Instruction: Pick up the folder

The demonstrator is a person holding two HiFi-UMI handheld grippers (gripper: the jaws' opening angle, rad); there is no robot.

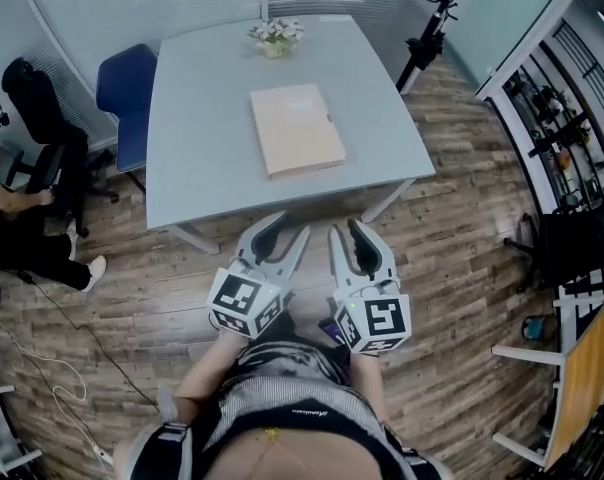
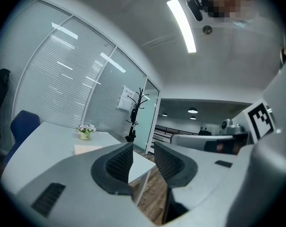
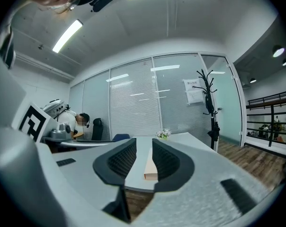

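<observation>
A tan folder (image 1: pixel 296 128) lies flat on the middle of the grey table (image 1: pixel 197 168), closed. Both grippers hang over the wooden floor just short of the table's near edge, side by side and pointing at it. My left gripper (image 1: pixel 282 230) is open with nothing between its jaws. My right gripper (image 1: pixel 348 236) is also open and empty. In the left gripper view the folder (image 2: pixel 88 149) shows beyond the left jaw of that gripper (image 2: pixel 143 157). In the right gripper view the folder's near edge (image 3: pixel 151 167) appears far off, in the gap of that gripper (image 3: pixel 144 156).
A small pot of flowers (image 1: pixel 275 36) stands at the table's far edge. A blue chair (image 1: pixel 127 93) sits at the far left corner. A person (image 1: pixel 12 198) sits at the left by a black chair (image 1: pixel 42 118). A coat stand (image 1: pixel 432 18) and shelves (image 1: pixel 562 138) are on the right.
</observation>
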